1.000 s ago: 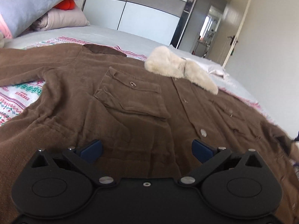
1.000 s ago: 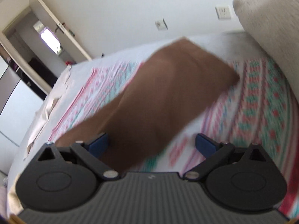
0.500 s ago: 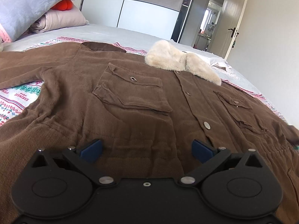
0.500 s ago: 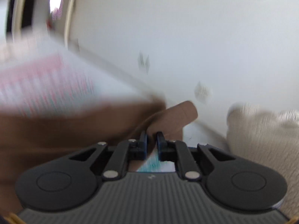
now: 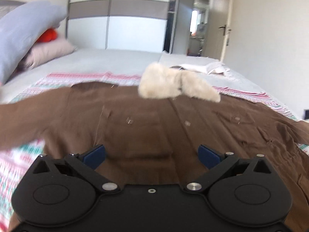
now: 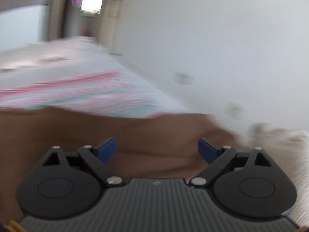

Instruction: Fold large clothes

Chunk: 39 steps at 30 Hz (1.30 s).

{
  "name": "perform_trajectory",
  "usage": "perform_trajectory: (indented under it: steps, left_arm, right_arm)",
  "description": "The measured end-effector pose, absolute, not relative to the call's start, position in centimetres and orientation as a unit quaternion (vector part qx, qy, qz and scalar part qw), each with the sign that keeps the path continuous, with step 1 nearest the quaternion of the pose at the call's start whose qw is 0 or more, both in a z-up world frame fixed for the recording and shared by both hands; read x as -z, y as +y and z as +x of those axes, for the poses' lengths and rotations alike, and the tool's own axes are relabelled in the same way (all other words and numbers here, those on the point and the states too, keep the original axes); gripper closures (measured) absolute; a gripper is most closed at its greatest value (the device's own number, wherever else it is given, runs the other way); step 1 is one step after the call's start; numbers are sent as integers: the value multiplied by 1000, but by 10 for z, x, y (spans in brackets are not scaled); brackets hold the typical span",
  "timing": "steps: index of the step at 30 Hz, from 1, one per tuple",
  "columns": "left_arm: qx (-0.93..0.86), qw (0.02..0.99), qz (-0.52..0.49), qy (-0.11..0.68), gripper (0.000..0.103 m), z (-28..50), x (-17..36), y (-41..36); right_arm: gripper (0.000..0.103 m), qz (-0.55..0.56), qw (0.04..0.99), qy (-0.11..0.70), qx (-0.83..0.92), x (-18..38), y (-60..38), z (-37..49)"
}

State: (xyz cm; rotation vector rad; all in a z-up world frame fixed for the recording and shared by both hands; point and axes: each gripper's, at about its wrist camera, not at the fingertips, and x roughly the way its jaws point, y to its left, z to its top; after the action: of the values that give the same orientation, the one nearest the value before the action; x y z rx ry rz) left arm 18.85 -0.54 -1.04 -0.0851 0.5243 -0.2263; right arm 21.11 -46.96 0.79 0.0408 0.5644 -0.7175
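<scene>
Domestic bedroom. A wide bed [image 5: 115, 61] with a pale sheet and a pink-and-teal patterned cover [image 5: 92, 76] fills the floor; stacked pillows [image 5: 25, 38] lie at its head; a floor-to-ceiling sliding-door wardrobe [image 5: 119, 15] lines the far wall; an open door [image 5: 227, 31] leads to a lit hallway; wall sockets [image 6: 183, 78] dot the plain white wall.

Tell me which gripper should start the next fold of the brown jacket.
Probably the left gripper: it hangs open over the brown jacket, whose outstretched sleeve lies on its side. The right gripper is opening over blurred brown cloth, nothing pinched.
</scene>
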Motion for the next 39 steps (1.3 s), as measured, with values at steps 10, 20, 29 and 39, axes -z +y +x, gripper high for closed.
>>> perform_trajectory:
  steps: [10,20,29,39]
  left_arm:
    - [136,938,-2,320,0,194,59,6]
    - [166,934,6,315,0,143,58,25]
    - [130,939,31,318,0,87,60,34]
    - [90,923,-31,372,0,38,4,42]
  right_arm:
    - [4,12,931,362,54,57,-318,172]
    - [3,159,940,289,83,52,-381,76]
    - [2,135,928,323,124,57,-377,14]
    - [1,69,897,410,148,11,-329,-14]
